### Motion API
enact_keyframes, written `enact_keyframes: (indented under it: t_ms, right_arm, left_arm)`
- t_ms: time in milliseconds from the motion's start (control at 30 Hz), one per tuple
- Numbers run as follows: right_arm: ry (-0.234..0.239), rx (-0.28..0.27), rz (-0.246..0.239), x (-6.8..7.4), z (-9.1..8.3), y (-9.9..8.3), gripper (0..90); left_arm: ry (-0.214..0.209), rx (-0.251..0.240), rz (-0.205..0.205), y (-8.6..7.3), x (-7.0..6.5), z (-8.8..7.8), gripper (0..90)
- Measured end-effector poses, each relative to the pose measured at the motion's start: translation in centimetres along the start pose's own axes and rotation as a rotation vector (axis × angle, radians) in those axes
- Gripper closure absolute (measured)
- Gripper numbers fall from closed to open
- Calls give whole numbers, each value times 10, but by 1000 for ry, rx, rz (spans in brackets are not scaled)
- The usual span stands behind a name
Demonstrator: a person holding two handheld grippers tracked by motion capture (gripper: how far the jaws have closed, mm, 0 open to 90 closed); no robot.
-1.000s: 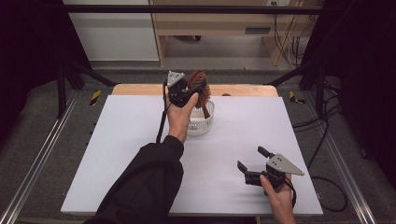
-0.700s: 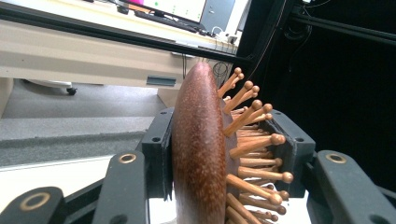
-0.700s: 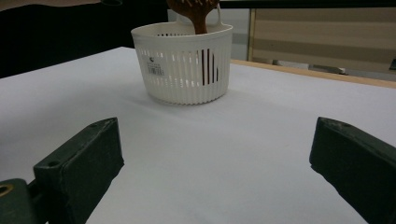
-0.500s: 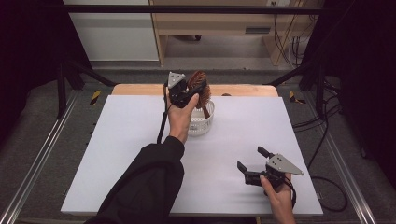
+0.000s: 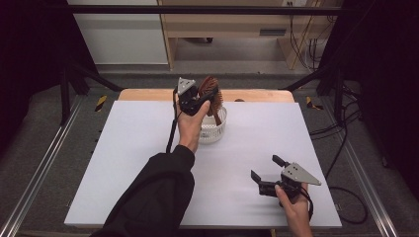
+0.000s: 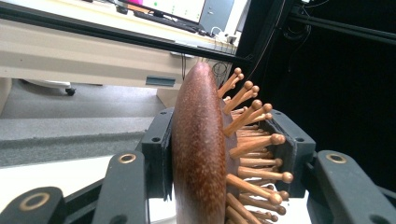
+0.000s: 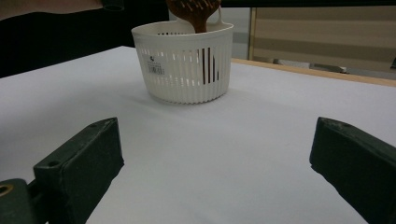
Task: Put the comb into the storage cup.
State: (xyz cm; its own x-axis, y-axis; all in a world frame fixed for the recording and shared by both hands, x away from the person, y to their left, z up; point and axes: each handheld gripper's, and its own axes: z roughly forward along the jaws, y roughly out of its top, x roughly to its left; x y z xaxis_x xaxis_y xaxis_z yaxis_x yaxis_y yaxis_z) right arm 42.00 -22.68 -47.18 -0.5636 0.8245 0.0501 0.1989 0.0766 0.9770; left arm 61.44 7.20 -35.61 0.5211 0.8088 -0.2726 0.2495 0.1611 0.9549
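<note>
One wooden hairbrush [image 6: 201, 154] sits clamped upright inside the left hand-held gripper [image 5: 200, 98].

Even overhead light, dim dark surroundings; soft shadows; near tongs slightly blurred.

**Left arm reaching far, right hand resting near**

The left arm, in a dark sleeve, is stretching from the near edge toward the far middle of the scene. Its hand is holding the left gripper [image 5: 201, 98] raised, jaws pointing right and clamping partway closed on what is between them. The right hand is sitting at the near right, low over the worktop, keeping the right gripper [image 5: 264, 173] pointing left and far with its jaws standing wide apart.
</note>
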Motion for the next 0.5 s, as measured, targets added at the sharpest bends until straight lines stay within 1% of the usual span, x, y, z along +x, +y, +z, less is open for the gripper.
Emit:
enact_keyframes:
  t_ms: [500]
  right_arm:
    - [2,0,3,0,0,0,26]
  left_arm:
    - [-6,4,11,-4,0,2,487]
